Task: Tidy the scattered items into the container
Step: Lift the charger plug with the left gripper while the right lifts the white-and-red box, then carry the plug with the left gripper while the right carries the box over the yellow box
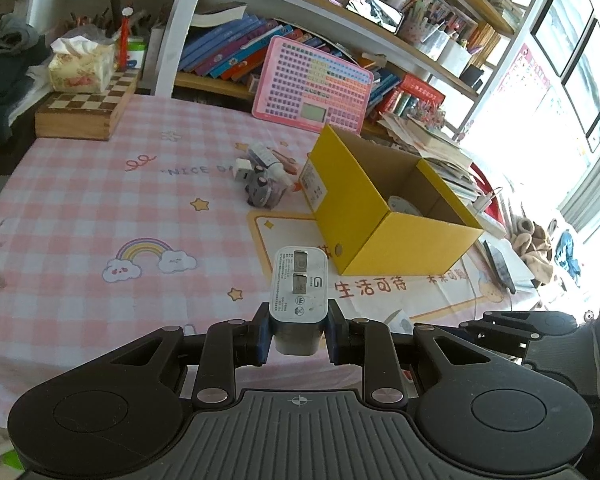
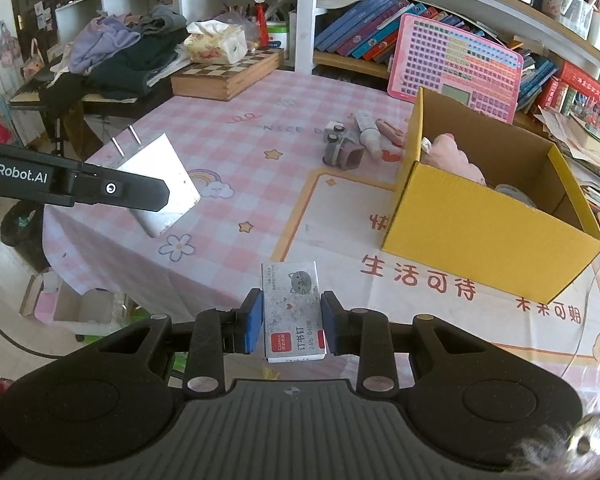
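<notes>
Box (image 2: pixel 496 220) – pink checked tablecloth (image 2: pixel 228 128), bookshelves (image 2: pixel 380 40).

The tablecloth (image 2: pixel 228 128) bears "NICE D…" in purple at about eleven o'clock from the yellow box (image 2: pixel 480 232), and large red characters "生活可待" run along its near side at six o'clock from that box. The small staple box (image 2: pixel 292 312) reads "订书钉" with "24/6" beside a red brand patch too small to read. The black arm of the left gripper (image 2: pixel 72 188) at nine o'clock shows white lettering "enRobot.AI", and the white charger (image 1: pixel 299 284) carries a "G" logo above fine print that cannot be read
</notes>
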Motion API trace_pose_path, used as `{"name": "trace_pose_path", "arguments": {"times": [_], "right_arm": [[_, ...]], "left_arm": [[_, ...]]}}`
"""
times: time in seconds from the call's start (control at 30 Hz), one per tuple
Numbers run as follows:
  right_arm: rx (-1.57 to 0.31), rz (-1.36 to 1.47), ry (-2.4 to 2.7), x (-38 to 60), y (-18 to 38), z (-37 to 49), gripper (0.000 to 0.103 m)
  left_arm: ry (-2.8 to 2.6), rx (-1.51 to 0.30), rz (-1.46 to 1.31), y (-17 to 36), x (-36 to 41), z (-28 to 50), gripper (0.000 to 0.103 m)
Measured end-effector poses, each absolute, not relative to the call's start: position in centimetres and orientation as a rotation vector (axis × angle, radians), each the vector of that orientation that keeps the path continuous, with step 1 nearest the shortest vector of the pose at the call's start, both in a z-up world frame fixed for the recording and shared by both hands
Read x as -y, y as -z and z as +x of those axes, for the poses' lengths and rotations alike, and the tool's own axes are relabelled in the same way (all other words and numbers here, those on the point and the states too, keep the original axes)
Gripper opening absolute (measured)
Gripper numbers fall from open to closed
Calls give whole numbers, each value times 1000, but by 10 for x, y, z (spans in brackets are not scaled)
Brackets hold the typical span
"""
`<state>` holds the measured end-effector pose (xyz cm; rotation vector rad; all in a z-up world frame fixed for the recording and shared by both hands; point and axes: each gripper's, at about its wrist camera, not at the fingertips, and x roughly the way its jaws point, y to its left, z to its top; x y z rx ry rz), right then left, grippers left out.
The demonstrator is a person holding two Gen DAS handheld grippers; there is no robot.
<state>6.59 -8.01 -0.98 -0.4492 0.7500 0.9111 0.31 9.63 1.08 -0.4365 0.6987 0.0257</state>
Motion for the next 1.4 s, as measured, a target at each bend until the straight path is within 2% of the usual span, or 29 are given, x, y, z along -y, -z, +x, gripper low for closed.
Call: {"name": "trace_pose_path", "arguments": {"times": [1.4], "right_arm": [[-783, -378, -780, 111, 8, 87, 29]], "left_arm": [[83, -736, -412, -6, -79, 37, 25]]}}
